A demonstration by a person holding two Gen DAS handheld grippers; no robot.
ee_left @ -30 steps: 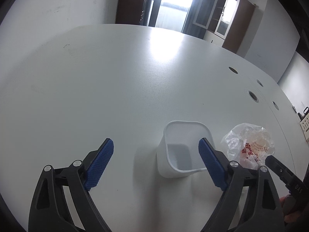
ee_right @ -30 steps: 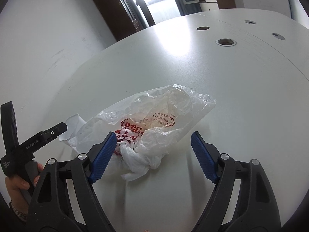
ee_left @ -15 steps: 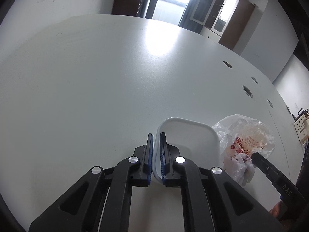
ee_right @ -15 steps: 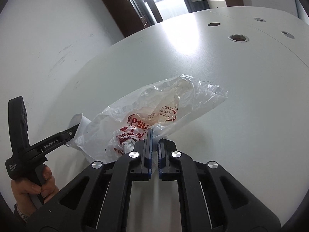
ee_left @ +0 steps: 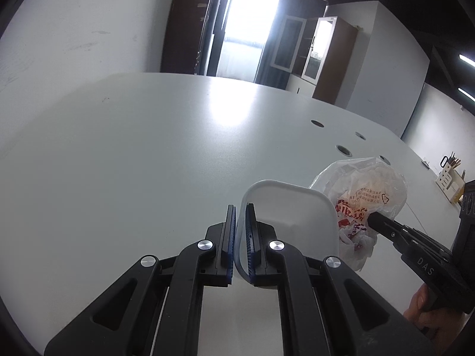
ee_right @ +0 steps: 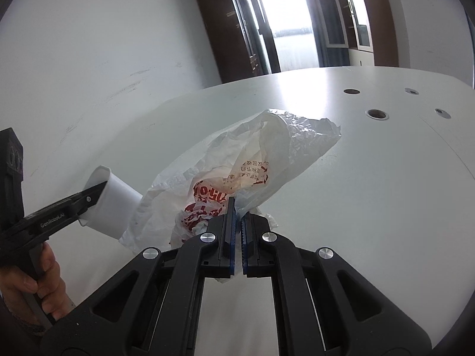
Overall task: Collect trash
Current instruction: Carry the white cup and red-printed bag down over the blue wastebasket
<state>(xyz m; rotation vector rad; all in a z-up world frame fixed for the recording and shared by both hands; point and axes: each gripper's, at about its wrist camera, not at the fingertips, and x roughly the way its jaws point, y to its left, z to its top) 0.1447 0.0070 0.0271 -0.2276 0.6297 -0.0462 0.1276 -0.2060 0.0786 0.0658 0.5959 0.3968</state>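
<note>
My left gripper (ee_left: 240, 246) is shut on the near rim of a white plastic bin (ee_left: 292, 207) and holds it tilted above the white table; the bin also shows in the right wrist view (ee_right: 111, 204), at the left. My right gripper (ee_right: 237, 237) is shut on a crumpled clear plastic bag with red print (ee_right: 246, 163) and holds it up off the table, just right of the bin. The bag also shows in the left wrist view (ee_left: 365, 190), beside the bin, with the right gripper's fingers (ee_left: 383, 222) clamped on it.
The white table (ee_left: 133, 148) stretches ahead, with several round cable holes (ee_right: 377, 114) at the far right. Dark cabinets (ee_right: 234, 32) and a bright doorway stand behind it. A pen holder (ee_left: 448, 172) sits at the far right edge.
Both grippers closed, the left on the bin's rim and the right on the bag. Both things have since been lifted off the table, the bin tilted and the bag beside it.
</note>
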